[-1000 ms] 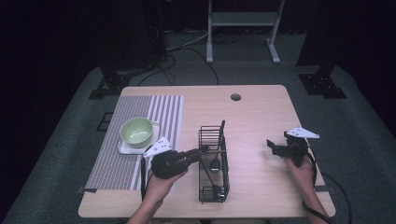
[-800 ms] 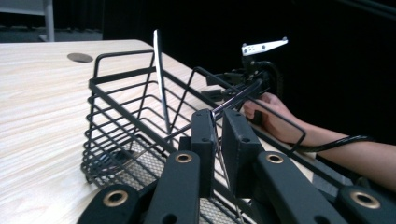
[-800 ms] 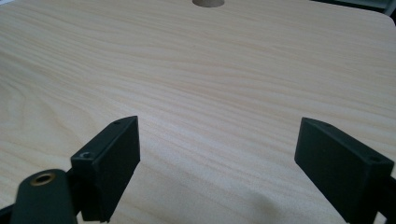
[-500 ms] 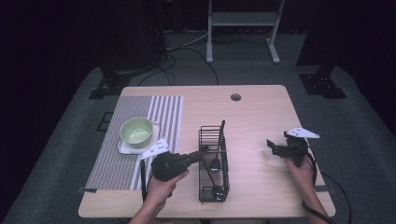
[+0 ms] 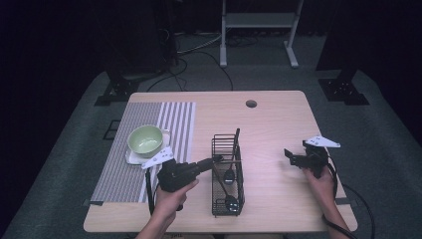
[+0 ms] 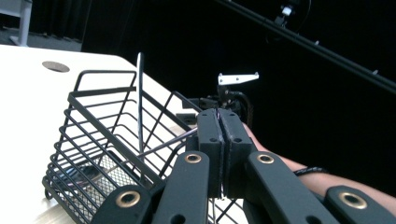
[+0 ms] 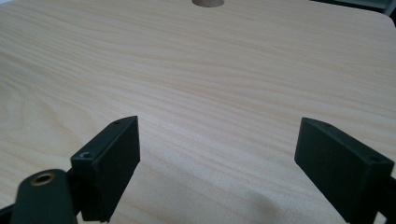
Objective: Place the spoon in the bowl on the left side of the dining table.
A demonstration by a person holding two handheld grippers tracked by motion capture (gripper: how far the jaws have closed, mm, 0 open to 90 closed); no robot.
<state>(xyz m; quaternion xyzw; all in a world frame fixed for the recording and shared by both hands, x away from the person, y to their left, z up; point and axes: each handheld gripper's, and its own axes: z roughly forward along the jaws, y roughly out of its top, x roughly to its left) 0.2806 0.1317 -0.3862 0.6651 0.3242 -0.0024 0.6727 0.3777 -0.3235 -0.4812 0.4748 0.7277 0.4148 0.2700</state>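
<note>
A black wire basket [image 5: 215,199] stands in the middle of the wooden table [image 5: 278,124], with spoons [image 5: 229,176] lying in it and one dark utensil [image 5: 236,142] leaning upright. My left gripper [image 5: 217,159] reaches level over the basket's left rim. In the left gripper view its jaws [image 6: 218,114] are pressed together on a thin metal handle [image 6: 163,142] that slants down into the basket [image 6: 93,121]. The right gripper [image 5: 291,158] hovers at the table's right side. Its jaws [image 7: 217,154] stand wide apart over bare wood with nothing between them.
A green bowl [image 5: 146,139] sits on a white plate [image 5: 132,158] on a striped placemat [image 5: 119,174] at the left. A round cable hole [image 5: 251,103] lies near the far edge. Bare wood stretches between the basket and the right gripper.
</note>
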